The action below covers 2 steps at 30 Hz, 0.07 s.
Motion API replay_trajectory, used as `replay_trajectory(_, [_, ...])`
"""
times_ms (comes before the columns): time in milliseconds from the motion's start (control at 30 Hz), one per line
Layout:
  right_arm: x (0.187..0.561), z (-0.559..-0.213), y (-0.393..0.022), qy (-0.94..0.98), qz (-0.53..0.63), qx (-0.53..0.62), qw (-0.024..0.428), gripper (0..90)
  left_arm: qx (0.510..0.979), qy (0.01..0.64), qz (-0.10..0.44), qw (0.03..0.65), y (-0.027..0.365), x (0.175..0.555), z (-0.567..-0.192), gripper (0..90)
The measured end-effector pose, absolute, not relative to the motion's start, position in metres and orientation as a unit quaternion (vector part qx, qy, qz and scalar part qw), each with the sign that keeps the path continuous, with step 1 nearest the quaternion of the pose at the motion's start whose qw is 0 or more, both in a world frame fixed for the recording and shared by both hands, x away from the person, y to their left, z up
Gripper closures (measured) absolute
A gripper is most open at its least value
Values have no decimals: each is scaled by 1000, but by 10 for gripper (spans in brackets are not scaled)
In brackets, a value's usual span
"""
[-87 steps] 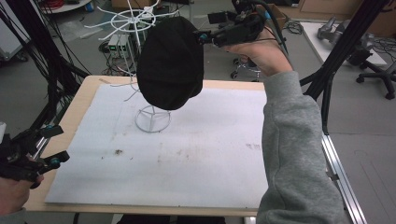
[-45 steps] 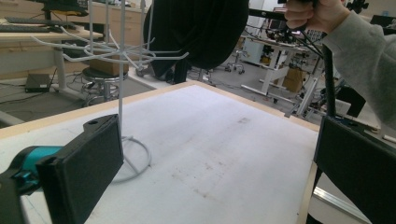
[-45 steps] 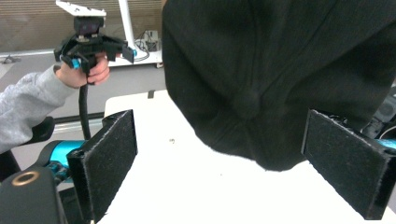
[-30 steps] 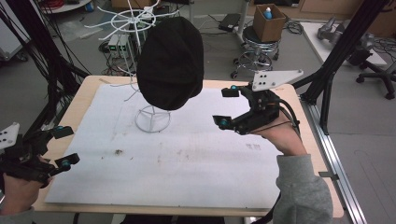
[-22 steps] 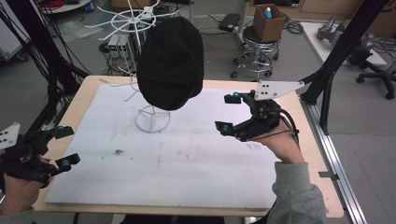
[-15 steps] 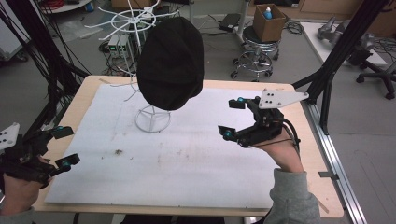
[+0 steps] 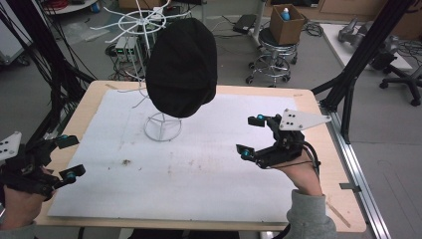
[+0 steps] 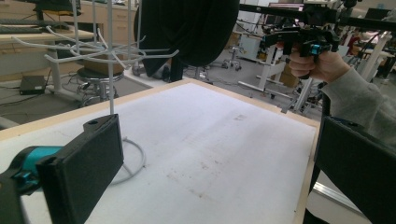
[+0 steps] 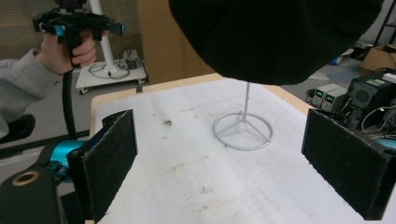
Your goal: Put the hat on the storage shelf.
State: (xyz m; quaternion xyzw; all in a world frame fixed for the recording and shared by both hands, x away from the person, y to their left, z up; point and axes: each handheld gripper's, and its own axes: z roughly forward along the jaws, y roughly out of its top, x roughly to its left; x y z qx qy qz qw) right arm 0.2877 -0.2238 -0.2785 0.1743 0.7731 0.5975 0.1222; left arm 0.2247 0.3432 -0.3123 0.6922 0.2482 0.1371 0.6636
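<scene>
**A:** Lab floor all round us, a swivel stool (image 7: pixel 274 55) and a cardboard box (image 7: pixel 287 23) out past the far edge, and in the middle a wooden table (image 7: pixel 326 144) under a white foam sheet (image 7: pixel 209 169) with a few dark specks on it. What's on the sheet?

**B:** One thing that matters: the black cap (image 7: pixel 182 67). It sits on top of a white wire stand (image 7: pixel 162 127) towards the far left part of the sheet, and the stand's ring base rests flat on the foam. The cap hangs above the surface, touching nothing but the stand.

**A:** And your hands?

**B:** My right gripper (image 7: pixel 252 135) is over the right side of the sheet, pointing left towards the stand, well apart from the cap. Its jaws are spread wide, nothing between the pads. In the right gripper view the ring base shows right between my two black jaws, with the cap's underside looming above.

**A:** The other one?

**B:** My left gripper (image 7: pixel 69 158) hangs at the near left corner of the table, jaws also released and empty. From the left gripper view I look across the sheet at the stand's post and the cap beyond.
</scene>
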Motion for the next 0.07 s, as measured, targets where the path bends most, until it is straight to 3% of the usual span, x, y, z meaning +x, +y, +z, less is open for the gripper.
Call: replay_trajectory(67, [287, -279, -225, 774, 597, 173, 121, 97, 691, 249, 139, 664, 344, 225, -312, 18])
